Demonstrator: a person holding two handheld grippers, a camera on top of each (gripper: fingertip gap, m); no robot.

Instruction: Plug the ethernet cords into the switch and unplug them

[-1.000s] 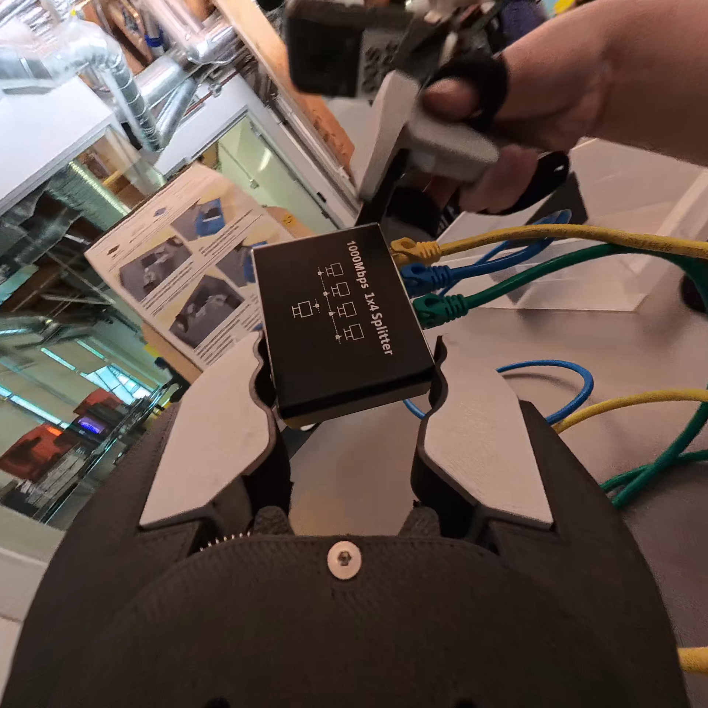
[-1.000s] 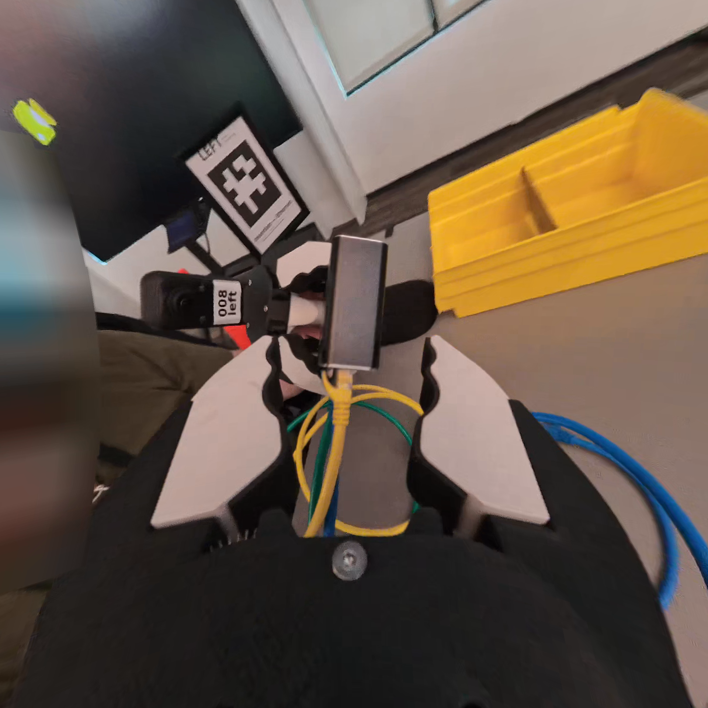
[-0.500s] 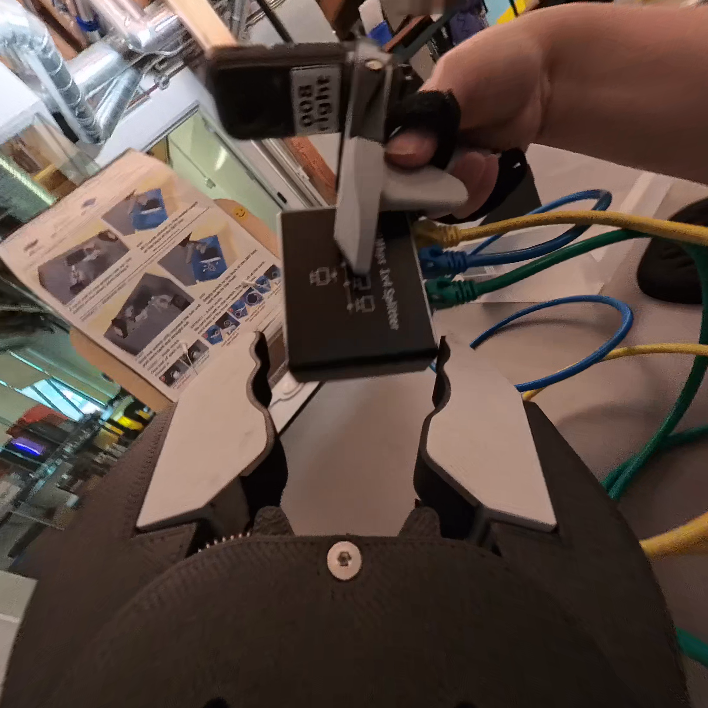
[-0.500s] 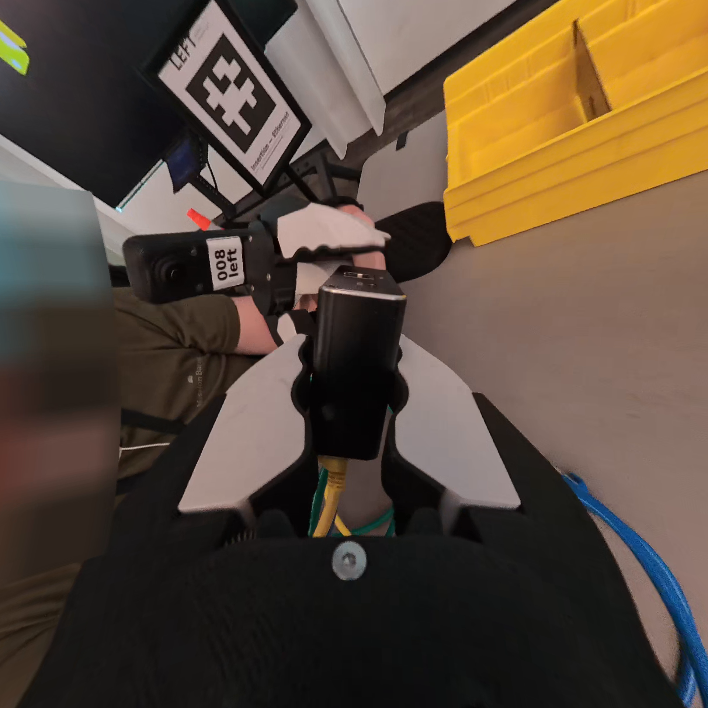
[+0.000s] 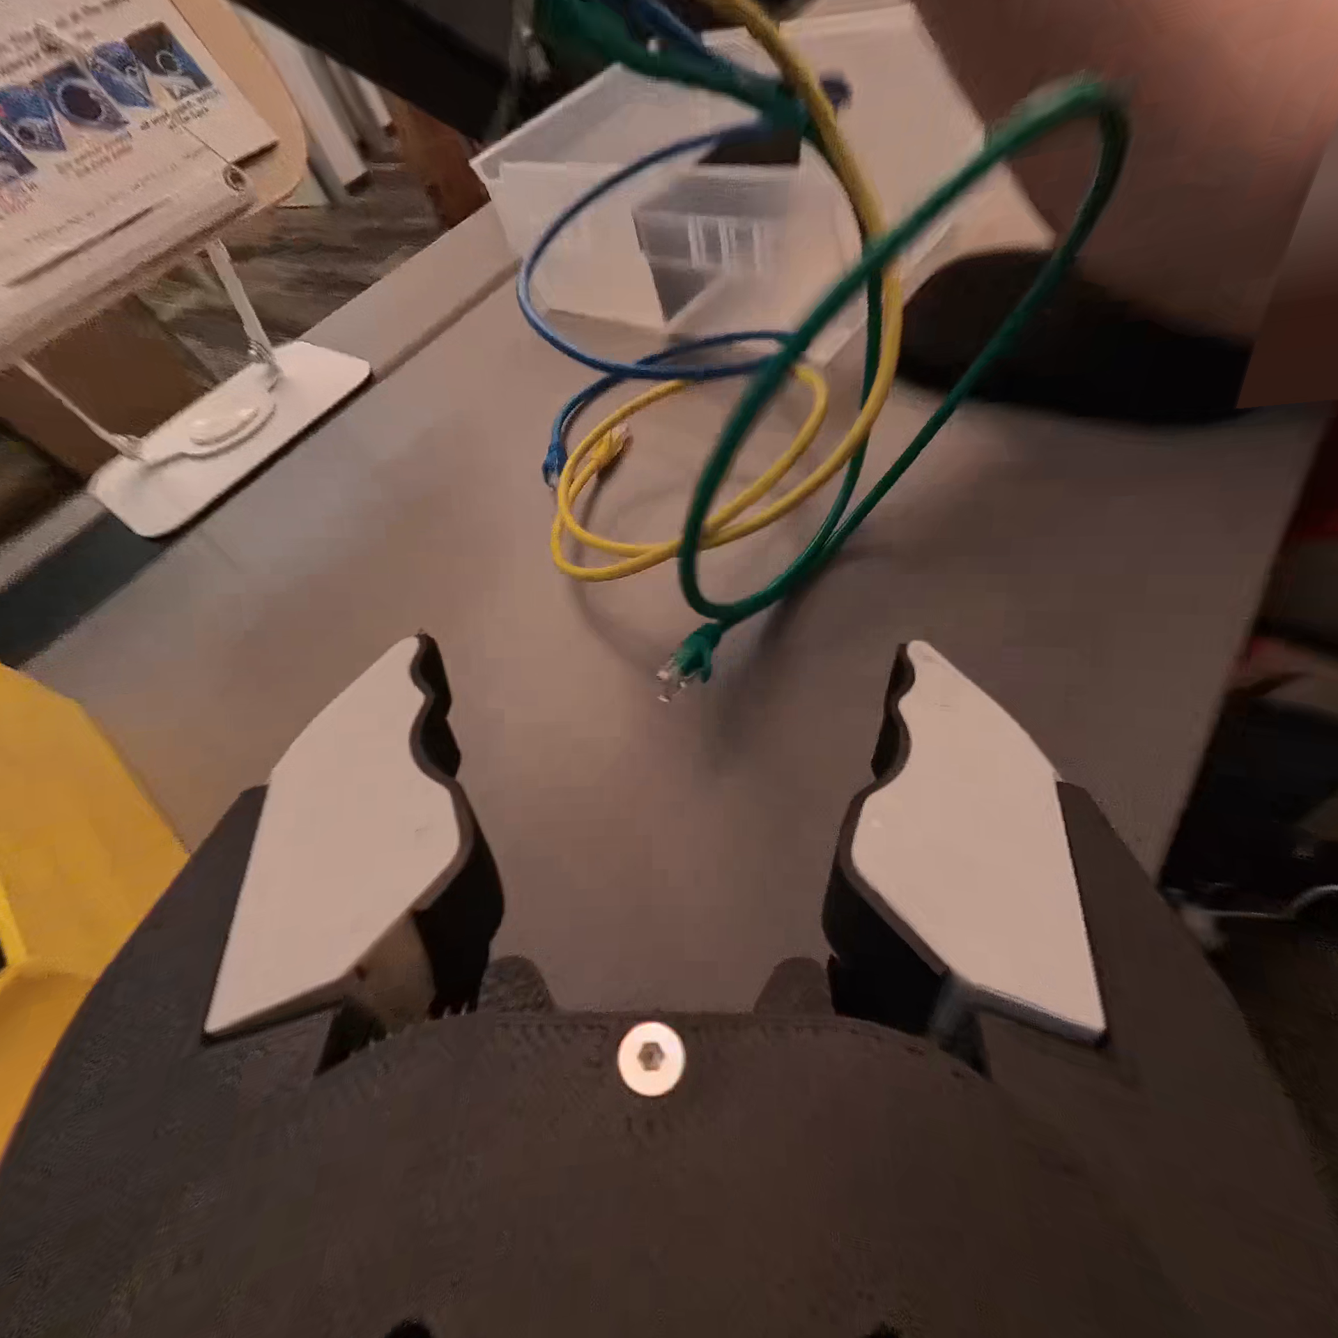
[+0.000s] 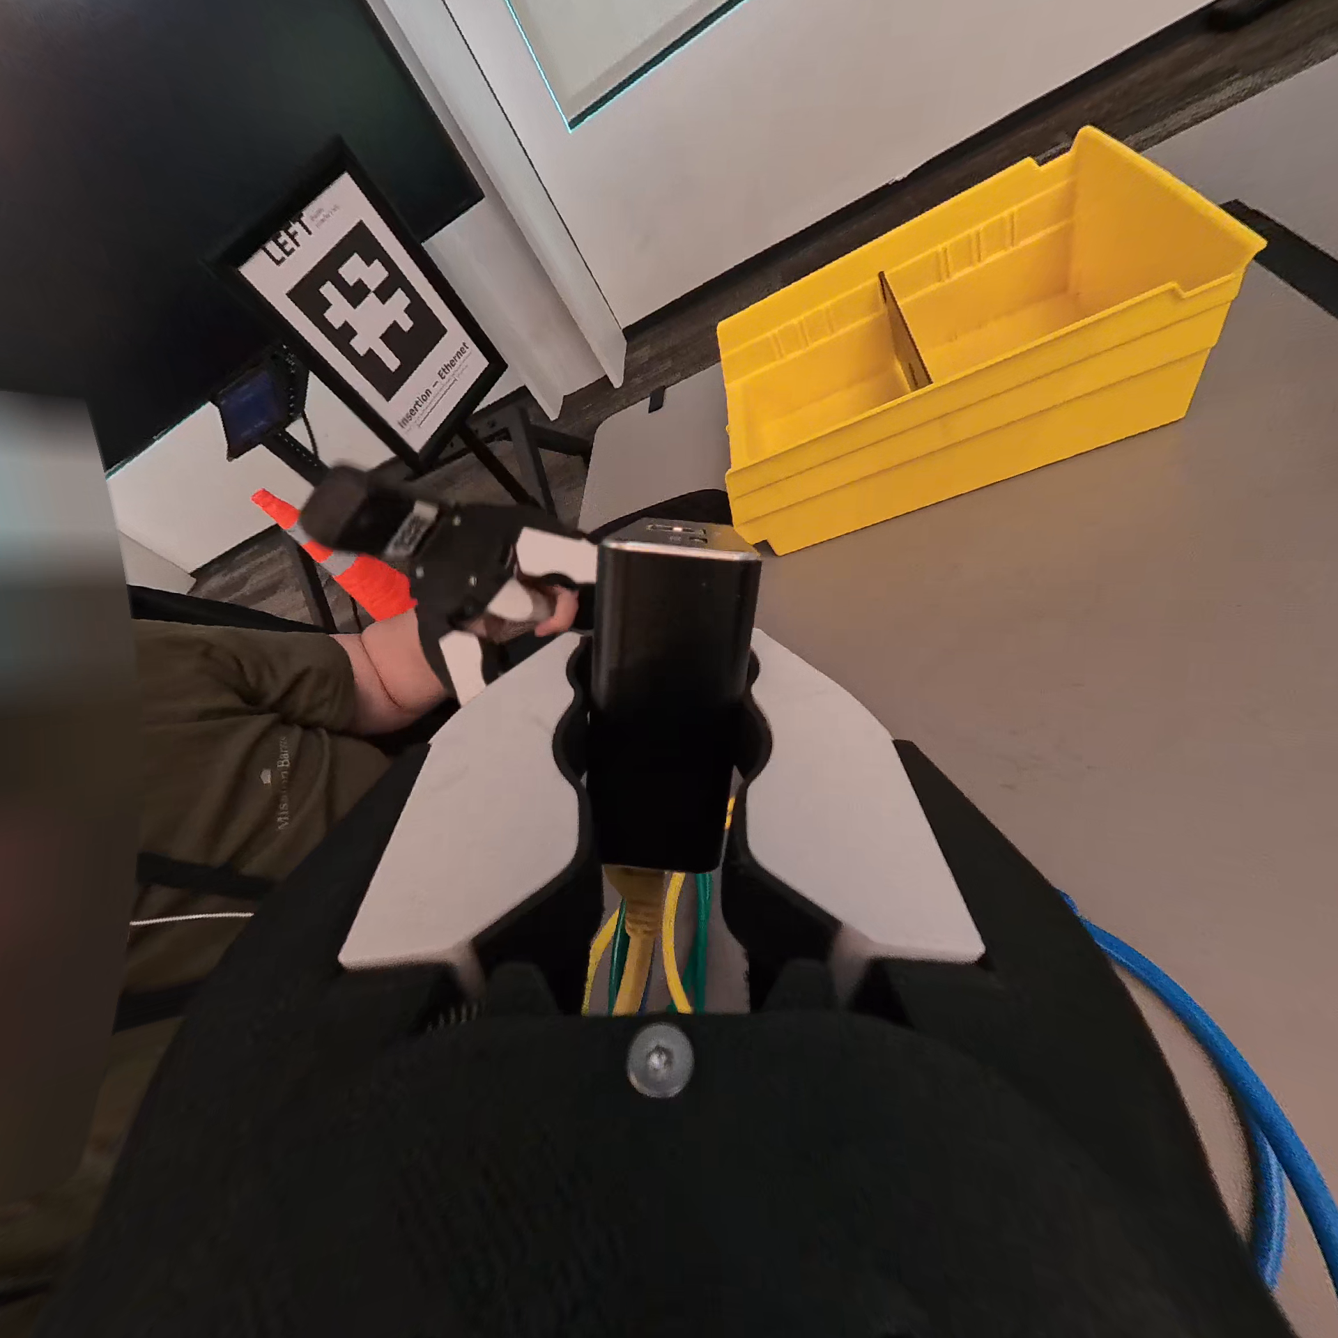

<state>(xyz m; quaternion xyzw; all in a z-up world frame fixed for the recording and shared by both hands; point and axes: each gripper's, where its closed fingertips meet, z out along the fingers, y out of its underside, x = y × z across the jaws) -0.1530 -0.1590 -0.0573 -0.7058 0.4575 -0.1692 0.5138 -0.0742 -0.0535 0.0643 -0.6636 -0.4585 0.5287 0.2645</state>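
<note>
We have the switch (image 6: 670, 695) pinched across its sides in our right gripper (image 6: 662, 713), lifted off the grey table (image 6: 1013, 688) with the cable end toward us. The yellow cord (image 6: 641, 916) is seated in it, and the green cord (image 5: 898, 463) and blue cord (image 5: 579, 239) hang down from it in loose loops, their free plugs near the tabletop. Our left gripper (image 5: 662, 699) is spread wide with nothing in it, hovering over the table just short of the green plug (image 5: 688, 655). For the unplugging we judge it best to keep the switch steady and grip one plug close to its socket (not the cord), pulling straight out. The yellow bin (image 6: 970, 405) stands well apart.
</note>
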